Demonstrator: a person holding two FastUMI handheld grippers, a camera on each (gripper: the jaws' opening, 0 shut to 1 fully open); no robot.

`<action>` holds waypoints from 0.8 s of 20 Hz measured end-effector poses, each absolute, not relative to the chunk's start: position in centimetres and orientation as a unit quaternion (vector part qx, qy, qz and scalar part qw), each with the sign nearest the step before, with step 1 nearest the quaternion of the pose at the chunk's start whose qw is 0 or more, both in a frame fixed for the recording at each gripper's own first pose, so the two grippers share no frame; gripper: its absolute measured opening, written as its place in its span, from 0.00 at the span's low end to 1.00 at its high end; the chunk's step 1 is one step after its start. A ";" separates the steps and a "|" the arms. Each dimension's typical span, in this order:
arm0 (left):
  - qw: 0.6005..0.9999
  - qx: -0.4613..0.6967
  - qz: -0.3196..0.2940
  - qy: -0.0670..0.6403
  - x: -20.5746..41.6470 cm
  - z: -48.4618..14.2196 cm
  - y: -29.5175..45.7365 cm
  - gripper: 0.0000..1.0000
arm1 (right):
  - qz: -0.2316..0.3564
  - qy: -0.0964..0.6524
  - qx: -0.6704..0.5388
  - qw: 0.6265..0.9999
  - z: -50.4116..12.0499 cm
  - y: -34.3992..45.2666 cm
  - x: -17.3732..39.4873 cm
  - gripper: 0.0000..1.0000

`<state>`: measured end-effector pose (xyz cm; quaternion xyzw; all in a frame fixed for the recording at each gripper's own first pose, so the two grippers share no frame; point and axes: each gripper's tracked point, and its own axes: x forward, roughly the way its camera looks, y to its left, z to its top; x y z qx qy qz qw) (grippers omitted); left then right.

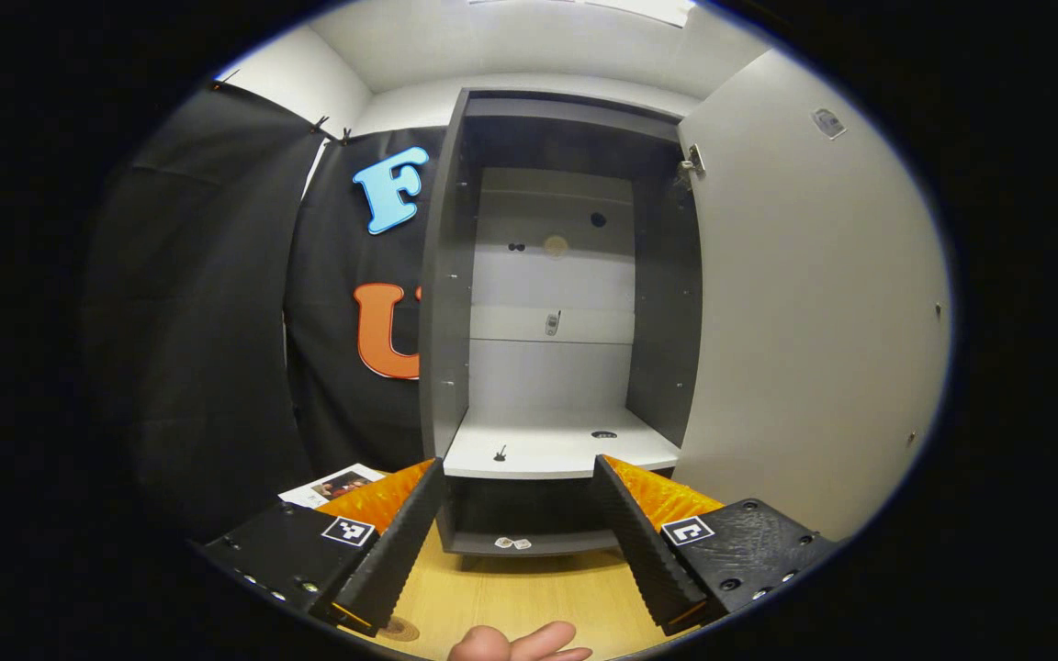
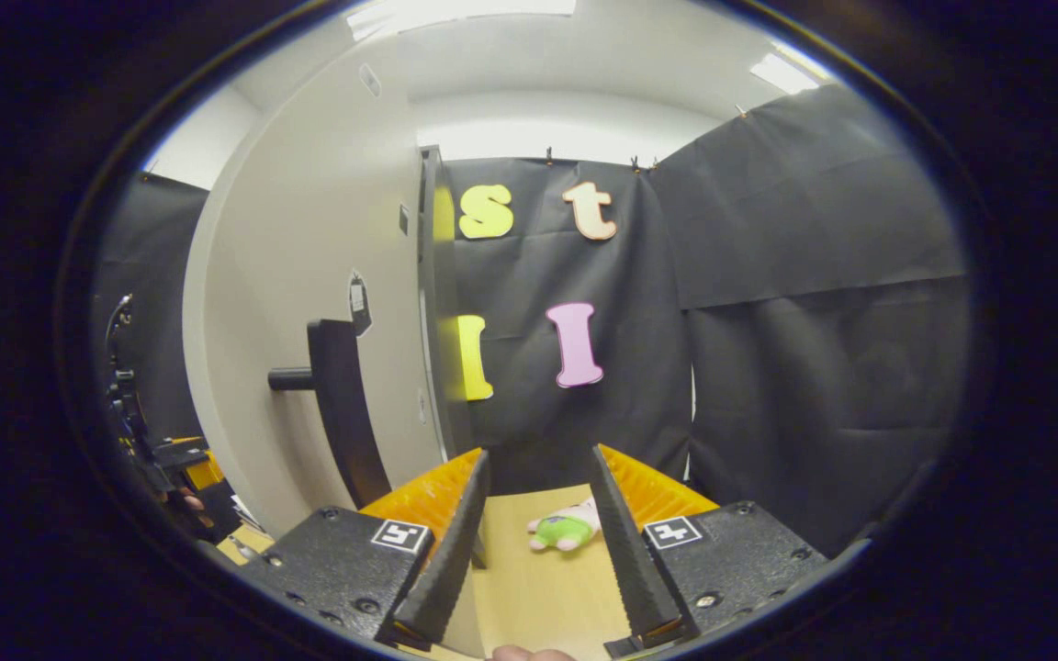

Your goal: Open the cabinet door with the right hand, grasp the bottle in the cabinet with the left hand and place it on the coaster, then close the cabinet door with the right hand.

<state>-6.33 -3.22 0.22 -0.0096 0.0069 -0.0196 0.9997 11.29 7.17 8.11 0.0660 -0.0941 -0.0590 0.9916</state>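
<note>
In the left gripper view the left tool [image 1: 520, 523] sits at the bottom of the frame with its fingers spread wide and nothing between them. Straight ahead, in the middle of the frame, stands the cabinet [image 1: 446, 275], dark-walled with a pale back panel. Its door [image 1: 804, 303] is swung open and takes up the right side of the frame. A white shelf [image 1: 547, 450] crosses the cabinet just above the fingertips; I cannot make out a bottle on it, only small dark marks. A coaster [image 1: 398, 629] lies on the wooden tabletop [image 1: 529, 597] at the bottom edge, beside the left finger. Fingertips of a hand [image 1: 520, 644] show at the bottom centre. Some printed paper [image 1: 332, 485] lies at lower left.

In the right gripper view the right tool [image 2: 536, 523] is also wide apart and empty. The door's outer face, with its dark handle [image 2: 341, 404], fills the left half. A small green and pink plush toy [image 2: 566, 531] lies on the tabletop between the fingers, farther off.
</note>
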 end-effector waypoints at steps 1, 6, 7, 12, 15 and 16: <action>1.000 -0.008 -0.016 0.005 -6.6 0.2 -2.7 0.97 | -0.055 -0.094 0.065 0.992 8.0 7.7 11.4 0.72; 1.000 -0.007 -0.007 0.003 -7.3 0.0 -0.7 0.97 | -0.017 -0.104 0.032 0.994 8.7 12.0 11.4 0.72; 1.000 -0.007 -0.005 0.002 -7.5 0.1 -0.3 0.97 | -0.010 -0.105 0.024 0.994 8.7 12.9 11.6 0.72; 1.000 -0.004 0.014 -0.004 -8.5 0.3 2.2 0.97 | 0.025 -0.116 0.027 0.993 9.7 16.4 12.5 0.72; 1.000 -0.001 0.029 -0.002 -9.0 0.2 3.6 0.98 | 0.045 -0.116 0.034 0.992 9.9 18.2 13.0 0.72; 0.999 -0.001 0.034 -0.002 -9.1 0.2 4.2 0.97 | 0.050 -0.117 0.031 0.991 10.0 18.7 13.1 0.72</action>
